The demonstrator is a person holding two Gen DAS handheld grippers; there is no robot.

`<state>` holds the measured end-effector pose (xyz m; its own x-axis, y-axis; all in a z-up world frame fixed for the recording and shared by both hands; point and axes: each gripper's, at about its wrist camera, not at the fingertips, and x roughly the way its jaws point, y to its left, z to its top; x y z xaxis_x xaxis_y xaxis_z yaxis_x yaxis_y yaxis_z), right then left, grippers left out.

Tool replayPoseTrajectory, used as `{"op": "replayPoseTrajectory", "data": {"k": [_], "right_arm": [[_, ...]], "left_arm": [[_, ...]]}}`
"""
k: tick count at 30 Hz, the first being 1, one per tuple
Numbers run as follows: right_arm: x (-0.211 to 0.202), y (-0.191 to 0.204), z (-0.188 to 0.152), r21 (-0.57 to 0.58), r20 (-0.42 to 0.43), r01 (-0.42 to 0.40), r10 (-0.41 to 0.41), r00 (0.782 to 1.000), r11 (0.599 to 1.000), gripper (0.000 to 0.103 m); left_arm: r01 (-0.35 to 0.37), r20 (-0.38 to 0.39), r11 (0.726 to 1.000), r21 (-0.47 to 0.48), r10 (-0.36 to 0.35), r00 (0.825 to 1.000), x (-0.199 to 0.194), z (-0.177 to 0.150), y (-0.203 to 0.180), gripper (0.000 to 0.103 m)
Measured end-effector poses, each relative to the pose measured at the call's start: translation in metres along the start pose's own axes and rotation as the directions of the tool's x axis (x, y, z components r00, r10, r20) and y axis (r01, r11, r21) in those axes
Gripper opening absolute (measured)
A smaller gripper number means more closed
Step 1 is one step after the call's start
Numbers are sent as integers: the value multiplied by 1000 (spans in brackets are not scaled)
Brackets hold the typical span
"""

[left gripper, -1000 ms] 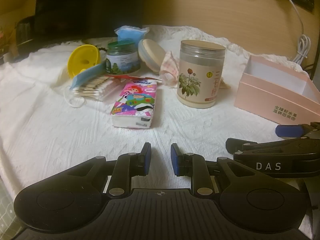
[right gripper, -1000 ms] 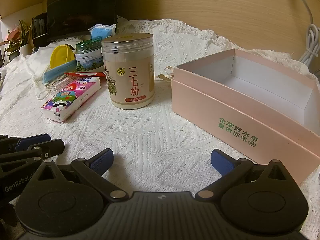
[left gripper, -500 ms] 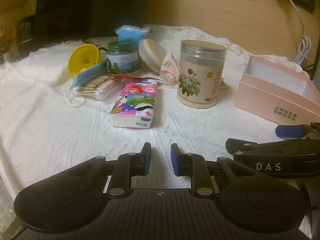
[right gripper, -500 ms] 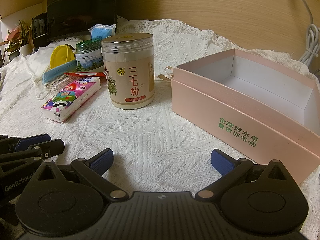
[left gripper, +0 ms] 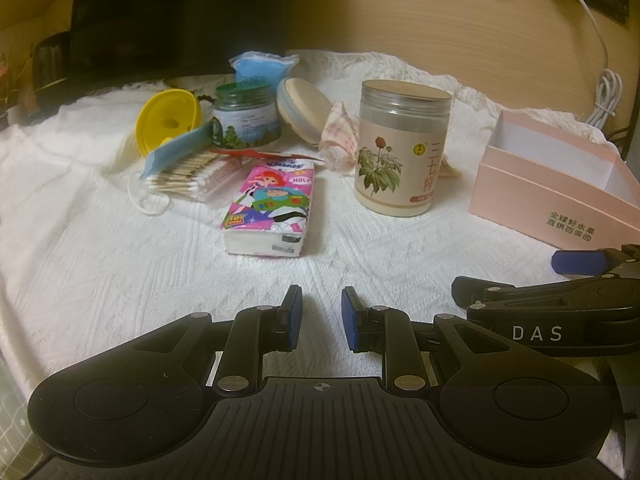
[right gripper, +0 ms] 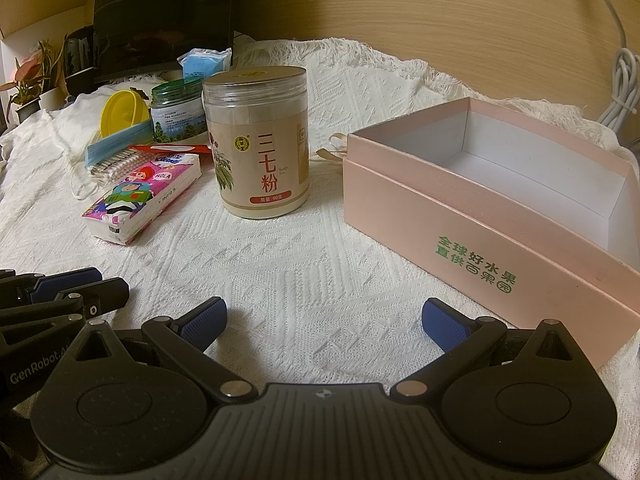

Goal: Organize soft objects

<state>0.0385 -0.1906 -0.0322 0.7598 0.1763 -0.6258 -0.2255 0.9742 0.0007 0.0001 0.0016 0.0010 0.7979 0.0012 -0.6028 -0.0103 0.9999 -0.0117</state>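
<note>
Currently | change: none since a second ago, task not begun | left claw [left gripper: 321,318] narrow, empty | right claw [right gripper: 323,320] wide, empty | tissue pack [left gripper: 270,210] on counter [left gripper: 80,240], left of empty pink box [right gripper: 500,216].

Ahead of you, a tall clear jar [right gripper: 260,144] with a tan lid and flower label stands upright on the white woven cloth [right gripper: 280,272] over the bench. Behind it to your left, a green-lidded jar [left gripper: 246,120] stands just beside a yellow lid [left gripper: 166,120] tipped on edge. A dark monitor [right gripper: 164,16] sits at the back, potted plants [right gripper: 28,80] far left, and a white cable [left gripper: 604,96] hangs on the wooden wall.
</note>
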Motion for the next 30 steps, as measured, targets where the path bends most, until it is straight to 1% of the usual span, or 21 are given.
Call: {"op": "replayPoseTrajectory", "data": {"k": [30], "right_arm": [[0, 0, 1, 0, 0, 0, 0, 1000, 1000, 103]], "left_arm": [[-6, 1, 1000, 1, 6, 1000, 1, -1, -1, 24]]}}
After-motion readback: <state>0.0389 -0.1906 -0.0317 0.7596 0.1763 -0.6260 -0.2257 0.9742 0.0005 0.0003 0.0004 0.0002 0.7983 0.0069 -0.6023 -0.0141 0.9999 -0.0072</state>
